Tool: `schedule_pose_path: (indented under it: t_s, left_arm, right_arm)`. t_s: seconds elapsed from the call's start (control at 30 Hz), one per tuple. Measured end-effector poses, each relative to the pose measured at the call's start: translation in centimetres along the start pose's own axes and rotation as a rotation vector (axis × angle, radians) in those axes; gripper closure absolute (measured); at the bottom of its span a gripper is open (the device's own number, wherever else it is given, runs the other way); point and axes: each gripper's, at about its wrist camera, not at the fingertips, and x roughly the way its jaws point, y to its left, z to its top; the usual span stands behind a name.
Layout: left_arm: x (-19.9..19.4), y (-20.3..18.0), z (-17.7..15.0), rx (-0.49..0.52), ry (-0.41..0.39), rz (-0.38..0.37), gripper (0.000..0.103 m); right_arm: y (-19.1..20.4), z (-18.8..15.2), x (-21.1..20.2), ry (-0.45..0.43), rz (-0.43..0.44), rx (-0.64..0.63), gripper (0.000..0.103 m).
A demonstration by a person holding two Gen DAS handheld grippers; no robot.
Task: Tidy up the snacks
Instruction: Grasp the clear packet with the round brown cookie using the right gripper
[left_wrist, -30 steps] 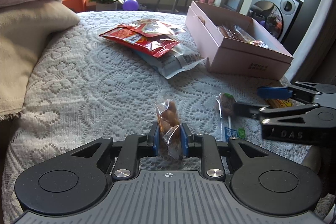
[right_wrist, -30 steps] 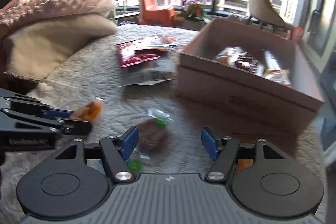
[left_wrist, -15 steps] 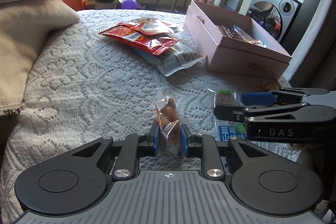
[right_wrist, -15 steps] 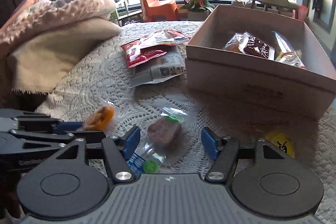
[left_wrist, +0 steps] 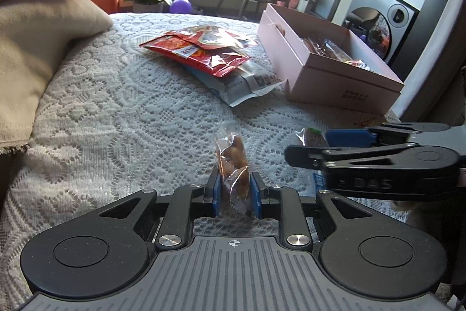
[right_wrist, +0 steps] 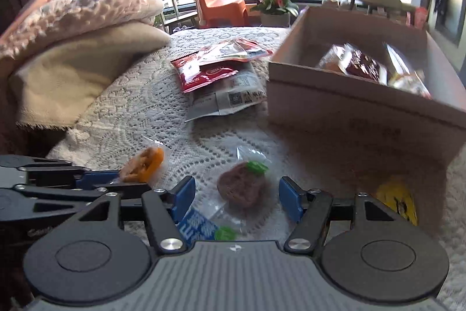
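My left gripper (left_wrist: 234,188) is shut on a small clear packet of orange-brown snack (left_wrist: 233,162), held just above the lace cloth; it also shows in the right wrist view (right_wrist: 142,163). My right gripper (right_wrist: 234,196) is open, its blue pads on either side of a brown snack in a clear wrapper (right_wrist: 241,188) that lies on the cloth; this snack also shows in the left wrist view (left_wrist: 313,137). The pink box (left_wrist: 335,77) with several snacks inside stands at the far right and shows in the right wrist view (right_wrist: 364,112).
Red snack bags (left_wrist: 204,48) lie on a white-blue bag (left_wrist: 247,83) in the middle of the lace-covered table (left_wrist: 116,107). A yellow packet (right_wrist: 397,201) lies at the right by the box. Cushions and a blanket (left_wrist: 35,34) lie at the left.
My right gripper has moved forward over the brown snack, which now sits between its open pads. My left gripper keeps hold of the orange packet, shifted slightly forward.
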Motion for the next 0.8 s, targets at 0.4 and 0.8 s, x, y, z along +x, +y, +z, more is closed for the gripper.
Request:
schedule_pose_path:
  t_s: [0.4, 0.8]
  left_arm:
    - [0.0, 1.3, -0.1, -0.091, -0.012, -0.047, 0.078]
    - [2.0, -0.3, 2.3, -0.027, 0.027, -0.019, 0.077]
  right_arm:
    - [-1.8, -0.3, -3.3, -0.07, -0.063, -0.021, 0.068]
    - [-5.4, -0.7, -8.1, -0.155, -0.098, 0.064, 0.068]
